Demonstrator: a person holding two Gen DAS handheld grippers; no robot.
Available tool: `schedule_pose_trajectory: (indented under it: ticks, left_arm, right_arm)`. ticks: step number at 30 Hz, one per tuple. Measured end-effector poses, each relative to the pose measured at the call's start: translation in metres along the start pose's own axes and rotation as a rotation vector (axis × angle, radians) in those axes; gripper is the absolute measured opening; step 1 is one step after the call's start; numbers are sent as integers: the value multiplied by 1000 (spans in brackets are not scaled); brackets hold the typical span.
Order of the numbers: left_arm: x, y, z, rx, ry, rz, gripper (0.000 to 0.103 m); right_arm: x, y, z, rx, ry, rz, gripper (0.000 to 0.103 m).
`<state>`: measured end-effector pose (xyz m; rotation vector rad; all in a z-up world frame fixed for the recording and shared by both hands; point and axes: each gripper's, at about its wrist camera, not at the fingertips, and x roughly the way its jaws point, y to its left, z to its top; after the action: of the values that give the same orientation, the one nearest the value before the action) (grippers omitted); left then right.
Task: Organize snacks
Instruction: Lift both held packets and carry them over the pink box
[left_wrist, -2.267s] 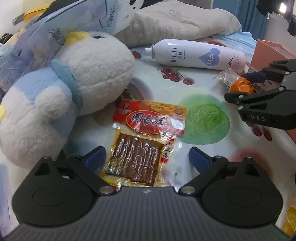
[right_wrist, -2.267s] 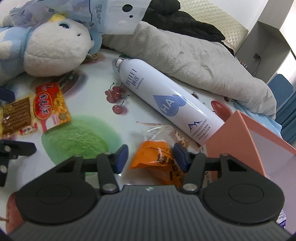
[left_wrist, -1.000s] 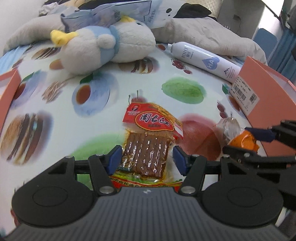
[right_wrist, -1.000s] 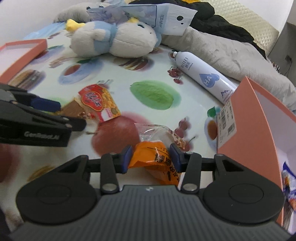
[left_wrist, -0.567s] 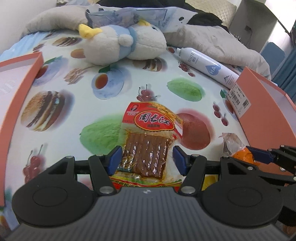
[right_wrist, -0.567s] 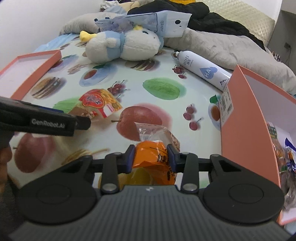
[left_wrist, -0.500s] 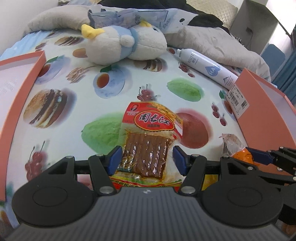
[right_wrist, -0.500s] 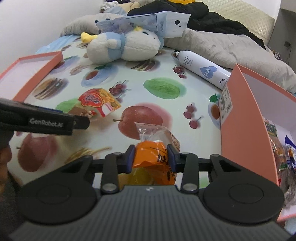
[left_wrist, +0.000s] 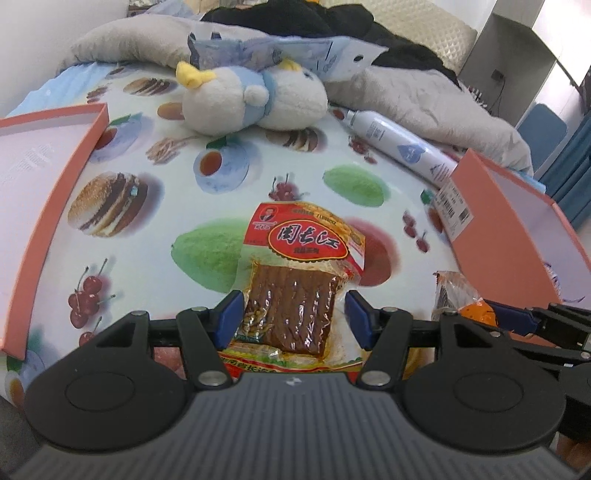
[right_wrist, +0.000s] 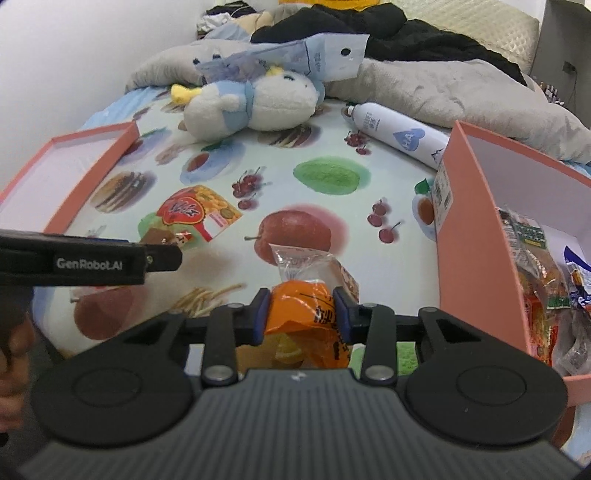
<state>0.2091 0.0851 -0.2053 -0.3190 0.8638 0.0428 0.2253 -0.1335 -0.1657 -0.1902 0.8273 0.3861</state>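
Both packets are up off the bed: the left gripper (left_wrist: 293, 310) clamps the red-and-clear dried-tofu snack packet (left_wrist: 295, 288), the right gripper (right_wrist: 300, 314) squeezes the crinkly orange snack packet (right_wrist: 308, 317), probably bound for the open salmon-pink cardboard box (right_wrist: 476, 236) holding other snacks.

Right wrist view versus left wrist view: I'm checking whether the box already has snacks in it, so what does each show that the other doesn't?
Only the right wrist view looks into the open pink box, where snack packets already lie; it also shows the right gripper shut on the orange packet. Only the left wrist view shows the left gripper holding the red packet face on, its dark strips and label clear. Both show the plush toy, the white bottle, the pink lid and the fruit-print sheet.
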Motion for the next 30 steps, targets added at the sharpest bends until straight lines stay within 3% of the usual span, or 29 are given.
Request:
schedule_pose_trajectory:
  ticks: [20,30]
  left_arm:
    - [-81,-66,67,44,-154,-102,66]
    - [-103,-122,101,110,-210,-178,66]
  right_arm:
    - [-85,-30,50,85,-190,-5,39]
    - [-126,-69,73,134,-298,-72,39]
